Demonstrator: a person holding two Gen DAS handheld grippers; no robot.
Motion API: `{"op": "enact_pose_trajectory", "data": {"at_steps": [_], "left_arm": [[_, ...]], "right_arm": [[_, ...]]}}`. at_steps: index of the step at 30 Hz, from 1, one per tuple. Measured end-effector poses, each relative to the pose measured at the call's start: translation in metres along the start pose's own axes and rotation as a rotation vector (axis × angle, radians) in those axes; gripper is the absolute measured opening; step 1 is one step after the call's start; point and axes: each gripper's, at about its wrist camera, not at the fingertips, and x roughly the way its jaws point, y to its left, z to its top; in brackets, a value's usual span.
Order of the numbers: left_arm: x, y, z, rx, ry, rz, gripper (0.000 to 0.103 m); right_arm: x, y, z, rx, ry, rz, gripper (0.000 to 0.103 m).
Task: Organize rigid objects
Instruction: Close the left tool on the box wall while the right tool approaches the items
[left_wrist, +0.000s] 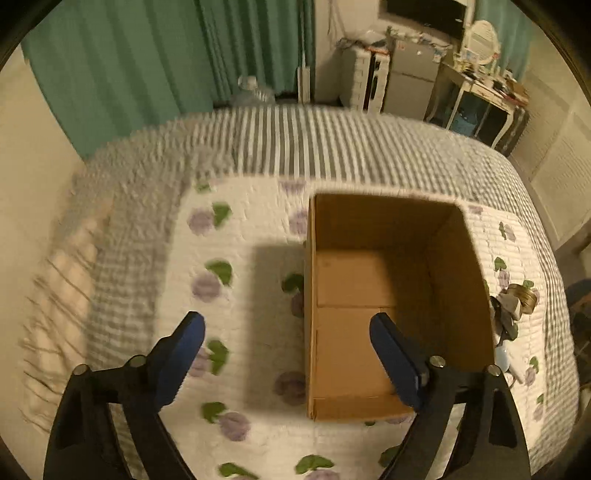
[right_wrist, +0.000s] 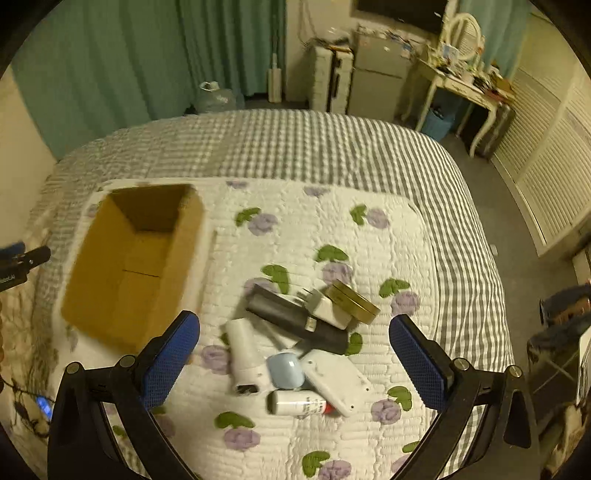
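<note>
Right wrist view showed the pile (right_wrist: 301, 343) lying on the floral quilt (right_wrist: 369, 243), just ahead of my right gripper (right_wrist: 295, 354): a white handheld device (right_wrist: 245, 356), a pale blue case (right_wrist: 285, 370), a white flat case (right_wrist: 336, 380), a small bottle (right_wrist: 295, 402), a dark long piece (right_wrist: 295, 319), a white adapter (right_wrist: 327, 308) and a gold tin (right_wrist: 352, 299), several overlapping or touching. I judged they were heaped there as the things waiting to be sorted, with the box (right_wrist: 110, 258) set beside them, to the left in this view, as the place for them. The box stood open-topped and looked empty, so I took it that nothing had gone in yet.

My right gripper was spread wide, its blue pads (right_wrist: 170, 358) to either side of the pile and touching nothing. It held nothing.

Left wrist view was blurred. My left gripper (left_wrist: 288, 363) was also wide apart and empty, one finger (left_wrist: 397, 363) over the box floor (left_wrist: 354, 280), the other over the quilt, straddling the box's near wall without visible contact. The tin (left_wrist: 521, 297) just peeked past the box's far side.
</note>
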Motion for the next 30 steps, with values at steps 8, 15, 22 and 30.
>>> {"op": "enact_pose_trajectory", "data": {"at_steps": [8,15,22,30], "left_arm": [[0.049,0.004,-0.007,0.017,0.097,-0.048,0.055],[0.060,-0.014,-0.006,0.101,0.121,-0.069,0.038],[0.064,-0.027,-0.007,0.171,0.145,-0.053,0.017],[0.064,-0.025,-0.006,0.181,0.147,-0.038,0.009]], "right_arm": [[0.063,-0.019,-0.001,-0.024,0.088,-0.025,0.103],[0.094,-0.021,0.003,-0.085,0.139,-0.035,0.103],[0.096,0.007,-0.010,-0.198,0.180,-0.020,0.101],[0.099,0.040,-0.019,-0.328,0.200,-0.020,0.092]]}}
